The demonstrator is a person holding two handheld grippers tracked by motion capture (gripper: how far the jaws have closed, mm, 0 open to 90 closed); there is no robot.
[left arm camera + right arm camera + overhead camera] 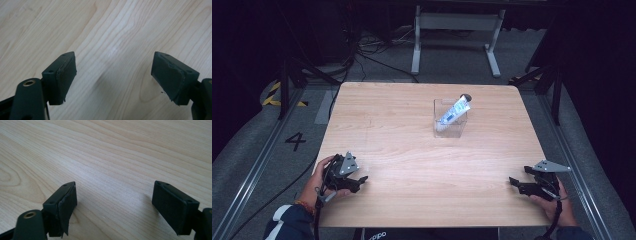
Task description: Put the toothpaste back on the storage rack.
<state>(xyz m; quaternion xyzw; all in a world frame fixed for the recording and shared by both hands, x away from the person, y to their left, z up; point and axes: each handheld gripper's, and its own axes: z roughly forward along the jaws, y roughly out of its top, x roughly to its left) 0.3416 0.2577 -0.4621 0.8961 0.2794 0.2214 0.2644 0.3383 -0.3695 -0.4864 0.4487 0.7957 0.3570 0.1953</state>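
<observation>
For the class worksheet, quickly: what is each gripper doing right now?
Left gripper: open, fingers apart, holding nothing.
Right gripper: open, holding nothing.

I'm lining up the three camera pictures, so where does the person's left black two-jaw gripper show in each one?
High view: the left black two-jaw gripper sits at lower left, held in the person's left hand near the table's front-left corner.
Left gripper view: its own jaws rise from the bottom corners, wide apart, nothing between them.
Right gripper view: the jaws here belong to the right gripper.
Shared landmark: the light wooden tabletop, its grain visible under both pairs of jaws.
</observation>
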